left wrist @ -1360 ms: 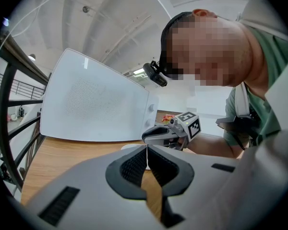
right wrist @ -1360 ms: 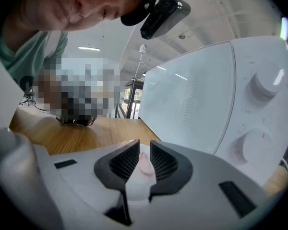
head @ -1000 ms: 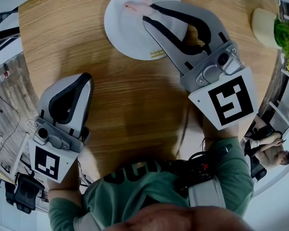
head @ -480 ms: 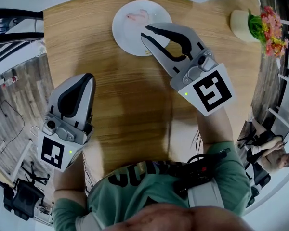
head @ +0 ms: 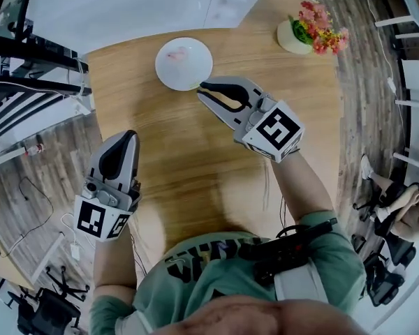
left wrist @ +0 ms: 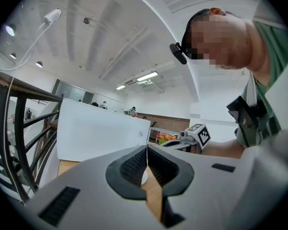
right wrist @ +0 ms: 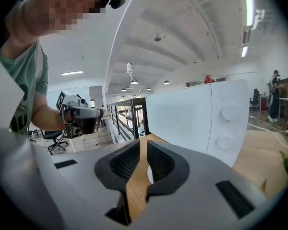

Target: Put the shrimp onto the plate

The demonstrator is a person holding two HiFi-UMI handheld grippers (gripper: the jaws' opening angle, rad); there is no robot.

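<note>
A pink shrimp [head: 176,56] lies on the white plate [head: 188,75] at the far side of the round wooden table [head: 188,166]. My right gripper [head: 200,89] hovers just off the plate's near rim, its jaws together with nothing between them. Through those jaws, in the right gripper view, a sliver of the plate [right wrist: 150,172] shows. My left gripper [head: 129,137] is held near the table's left edge, well short of the plate, shut and empty. The left gripper view shows its pads [left wrist: 134,166] meeting at the tips.
A pot of pink and orange flowers [head: 314,37] stands at the table's far right. A white cabinet [head: 146,5] rises behind the table, and a dark metal railing [head: 28,54] runs at the left. Office chairs stand on the wood floor around.
My right gripper has drawn back off the plate toward me, leaving the shrimp lying there. The head view has pulled away and takes in more of the room. The left gripper stays shut.
</note>
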